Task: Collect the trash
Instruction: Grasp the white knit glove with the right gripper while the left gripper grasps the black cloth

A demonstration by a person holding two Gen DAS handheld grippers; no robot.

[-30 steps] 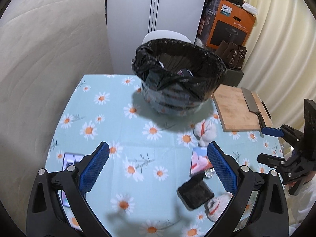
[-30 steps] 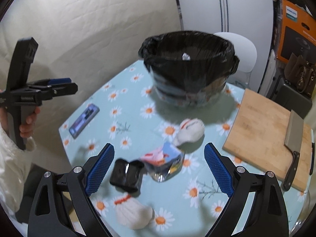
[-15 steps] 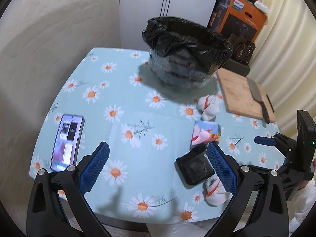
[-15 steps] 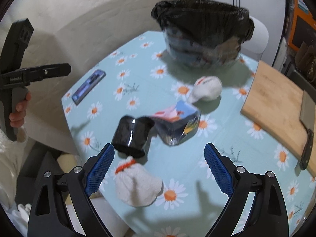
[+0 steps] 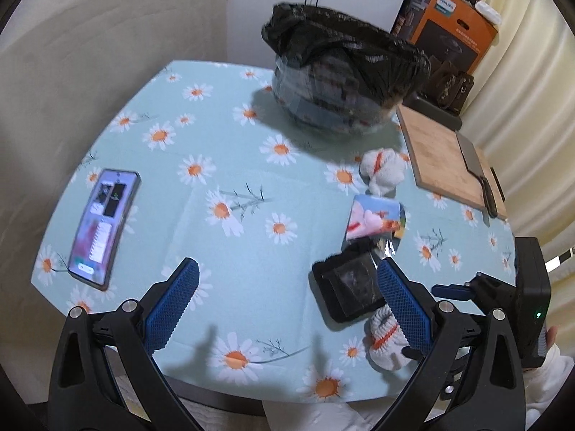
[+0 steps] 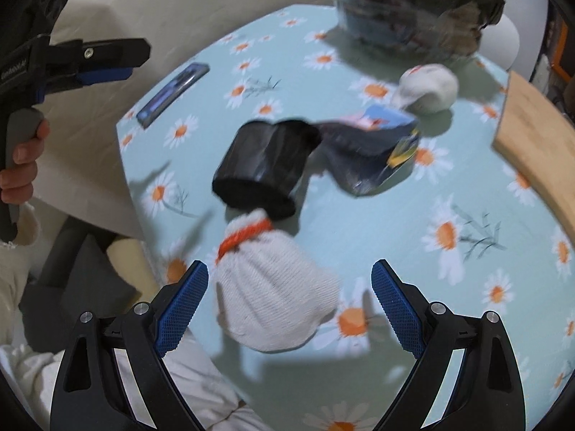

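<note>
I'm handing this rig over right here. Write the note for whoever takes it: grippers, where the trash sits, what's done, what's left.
Left gripper: open, empty, over bare tablecloth.
Right gripper: open, empty, the near white knitted glove ball with orange cuff lying between its fingers, not gripped.
Trash on the table: black plastic cup on its side, crumpled snack wrapper, second white glove ball.
Black-lined bin at the far edge; its contents can't be seen.
Left: all four pieces to bin. Leave the phone and the cutting board.
</note>
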